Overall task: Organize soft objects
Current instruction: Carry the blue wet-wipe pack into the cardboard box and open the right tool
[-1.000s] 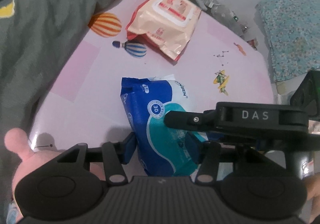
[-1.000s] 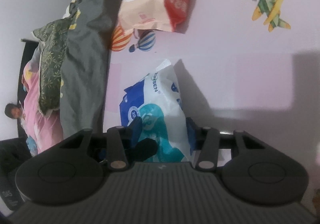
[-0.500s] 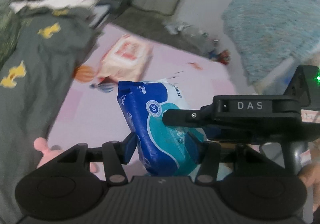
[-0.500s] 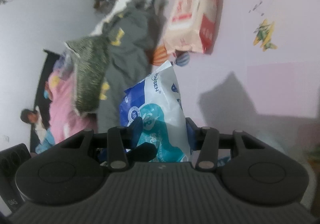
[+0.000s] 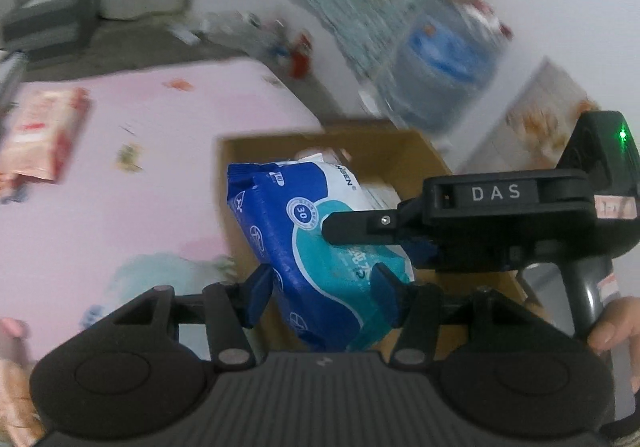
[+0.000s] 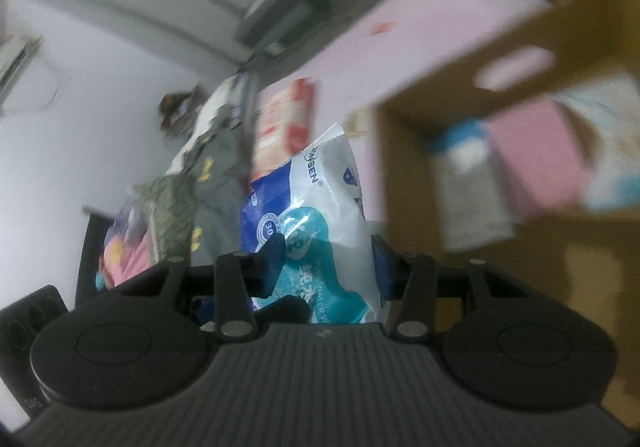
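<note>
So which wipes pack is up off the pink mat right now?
The blue and white pack, clamped by both tongs by the cardboard box. The red and cream pack lies on the mat.

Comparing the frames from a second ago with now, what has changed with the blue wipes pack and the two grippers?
The blue wipes pack was lifted off the pink mat and carried over to the open cardboard box, where it now hangs at the box's opening. Nothing was let go: the left gripper and right gripper both stay clamped on the pack. The red-and-cream pack still lies on the mat.
</note>
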